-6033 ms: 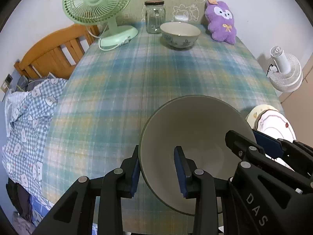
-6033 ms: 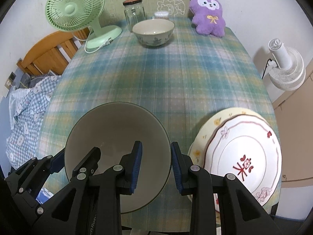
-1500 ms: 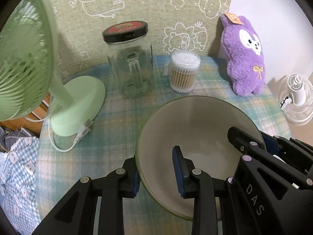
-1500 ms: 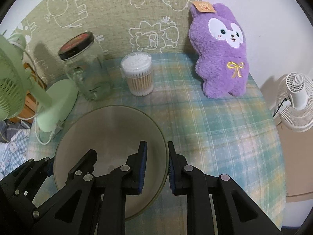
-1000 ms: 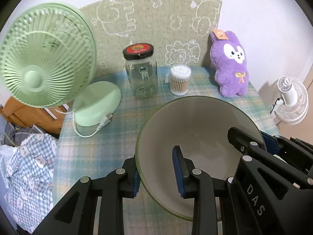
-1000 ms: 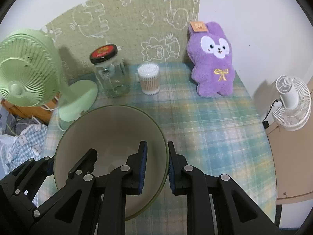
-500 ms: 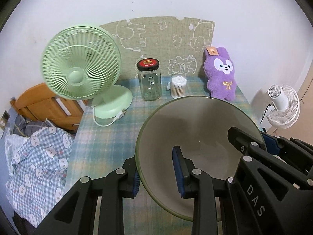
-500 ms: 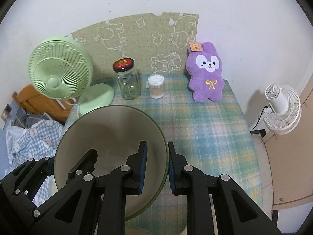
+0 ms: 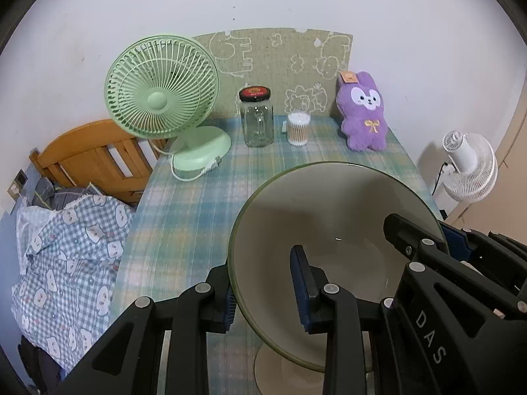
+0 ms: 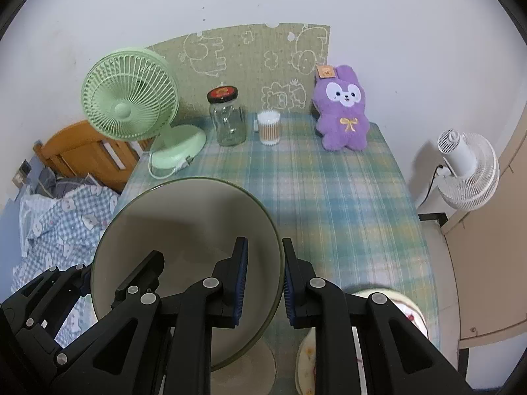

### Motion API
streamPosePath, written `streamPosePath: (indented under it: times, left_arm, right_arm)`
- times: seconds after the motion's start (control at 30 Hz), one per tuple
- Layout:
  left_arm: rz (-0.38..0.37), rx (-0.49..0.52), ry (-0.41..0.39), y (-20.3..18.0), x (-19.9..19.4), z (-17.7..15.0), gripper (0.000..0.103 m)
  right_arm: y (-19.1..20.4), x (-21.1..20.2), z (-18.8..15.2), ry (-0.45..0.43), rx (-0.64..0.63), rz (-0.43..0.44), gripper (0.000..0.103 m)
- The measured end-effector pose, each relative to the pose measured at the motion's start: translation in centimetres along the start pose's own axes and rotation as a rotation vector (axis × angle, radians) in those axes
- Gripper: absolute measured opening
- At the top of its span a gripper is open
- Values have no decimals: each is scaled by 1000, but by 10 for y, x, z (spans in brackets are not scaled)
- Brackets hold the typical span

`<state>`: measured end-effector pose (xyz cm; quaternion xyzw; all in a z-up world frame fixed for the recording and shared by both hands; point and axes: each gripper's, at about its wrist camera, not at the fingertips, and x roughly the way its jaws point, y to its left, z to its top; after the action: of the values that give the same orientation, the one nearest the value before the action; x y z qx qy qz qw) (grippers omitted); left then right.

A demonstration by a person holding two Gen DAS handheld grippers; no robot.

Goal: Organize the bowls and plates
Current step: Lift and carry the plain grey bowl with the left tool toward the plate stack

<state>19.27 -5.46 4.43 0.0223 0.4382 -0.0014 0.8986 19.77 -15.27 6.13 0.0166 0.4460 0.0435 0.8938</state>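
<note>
I hold the empty bowl (image 9: pixel 332 230) by its rim, left gripper (image 9: pixel 263 291) and right gripper (image 10: pixel 262 279) both clamped, above the plaid table (image 10: pixel 329 191); upper centre, an empty jar (image 9: pixel 256 117).

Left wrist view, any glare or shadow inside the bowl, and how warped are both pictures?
Left wrist view: the big bowl shows one tiny glint and soft shadow from the left gripper; black fisheye corners, table edges bowed. Right wrist view: same dark corners, the white floor fan pushed to the rim, bowl interior evenly shaded under the right gripper, everything sharp.
</note>
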Motion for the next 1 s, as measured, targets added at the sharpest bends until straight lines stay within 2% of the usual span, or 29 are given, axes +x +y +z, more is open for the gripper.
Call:
streamPosePath:
  times: [0.3,0.63,1.0]
  left_arm:
    - [9,-16,34,-4,-1,-43,28]
    - [16,-35,95,-3,18,-80,28]
    - [18,-42,160,2,34,-101,28]
  right_arm:
    - [-2,-3,-43,24,-1,13,23]
    - [-3,17,-82,81,-10,25,23]
    - [-1,37,-107,147,-7,30,23]
